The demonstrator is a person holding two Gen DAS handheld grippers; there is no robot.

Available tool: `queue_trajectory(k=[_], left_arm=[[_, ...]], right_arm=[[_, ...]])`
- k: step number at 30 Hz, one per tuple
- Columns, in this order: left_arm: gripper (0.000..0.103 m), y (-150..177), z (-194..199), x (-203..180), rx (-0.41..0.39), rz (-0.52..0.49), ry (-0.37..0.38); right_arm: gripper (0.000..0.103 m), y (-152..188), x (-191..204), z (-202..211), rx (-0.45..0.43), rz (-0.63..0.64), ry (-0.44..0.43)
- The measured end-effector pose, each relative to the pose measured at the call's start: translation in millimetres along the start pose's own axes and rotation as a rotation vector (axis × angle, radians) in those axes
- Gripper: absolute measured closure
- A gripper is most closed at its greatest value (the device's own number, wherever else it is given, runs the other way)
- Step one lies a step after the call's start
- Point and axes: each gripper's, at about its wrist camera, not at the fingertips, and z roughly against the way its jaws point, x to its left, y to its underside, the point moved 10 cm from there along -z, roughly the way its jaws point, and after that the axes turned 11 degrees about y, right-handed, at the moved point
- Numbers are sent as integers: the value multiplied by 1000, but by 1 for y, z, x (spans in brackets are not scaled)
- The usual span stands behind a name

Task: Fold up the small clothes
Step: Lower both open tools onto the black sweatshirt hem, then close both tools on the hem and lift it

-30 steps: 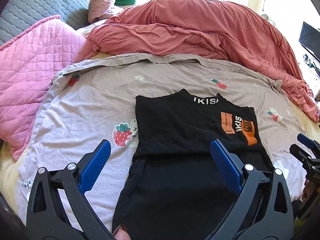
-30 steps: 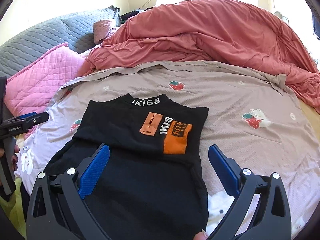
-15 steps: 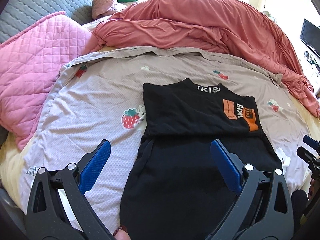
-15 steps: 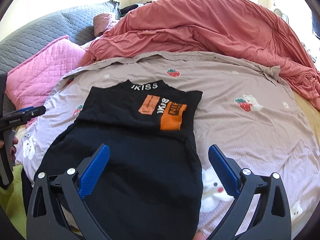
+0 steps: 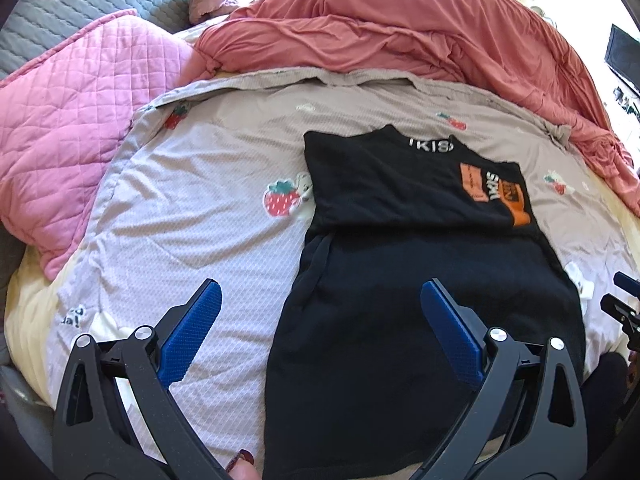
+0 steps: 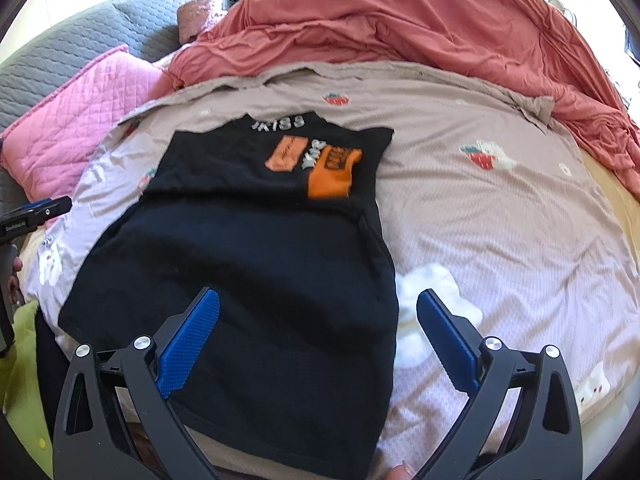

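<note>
Currently a black T-shirt with an orange printed patch (image 5: 420,280) lies flat on the strawberry-print bedsheet (image 5: 200,220), sides apparently folded inward, both left gripper (image 5: 320,340) and right gripper (image 6: 318,338) hovering with jaws open and empty above its near hem, likely grasped next to fold toward the far collar.

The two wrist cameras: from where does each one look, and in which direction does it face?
Left wrist: sits behind the open left gripper, faces up the bed at the black shirt's left edge; a fingertip shows below, the right gripper's tip at the right edge.
Right wrist: sits behind the open right gripper, faces the shirt's right edge; the left gripper and a hand show at the left edge.
Both share the shirt, strawberry sheet, pink quilt and red duvet.
</note>
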Motion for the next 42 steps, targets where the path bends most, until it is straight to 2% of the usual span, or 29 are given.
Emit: queue_trajectory(k=[12,17,21,24,28,31,32,33,34,35,36,37,38,40,42], left_arm=[[9,52,-13,23,98,16,-27],[9,81,-26,33,175,54,9],[9,105,-35,44,232,130,40],[9,110,-37,44,241,148,61],[10,113,-40,34,254,116,73],[13,119,-45,30,276,100,73],[15,120,-47,30,279,100,73],[16,120,-48,31,279,108,80],[20,120,-49,32,278,119,85],[28,119,-48,33,274,130,89],[34,118,-46,35,265,144,97],[47,116,-45,35,261,149,104],[60,115,-43,35,258,155,110],[78,111,-38,33,254,156,133],[85,108,-33,30,254,136,133]], right_arm=[[4,40,-2,-13,89,0,26],[4,55,-3,-20,149,0,36],[4,67,-3,-25,195,-3,31],[4,74,-7,-30,226,-11,52],[4,82,-16,-37,266,-49,60],[5,90,-15,-44,306,-62,31],[6,93,-14,-46,322,-61,19],[12,94,-12,-47,326,-62,7],[23,93,-10,-46,324,-63,-8],[38,92,-9,-45,319,-64,-19],[44,92,-11,-44,314,-67,-10],[49,90,-12,-42,308,-74,-8],[61,88,-15,-40,293,-86,-5],[68,82,-20,-34,265,-102,-8],[73,81,-23,-33,262,-91,-6]])
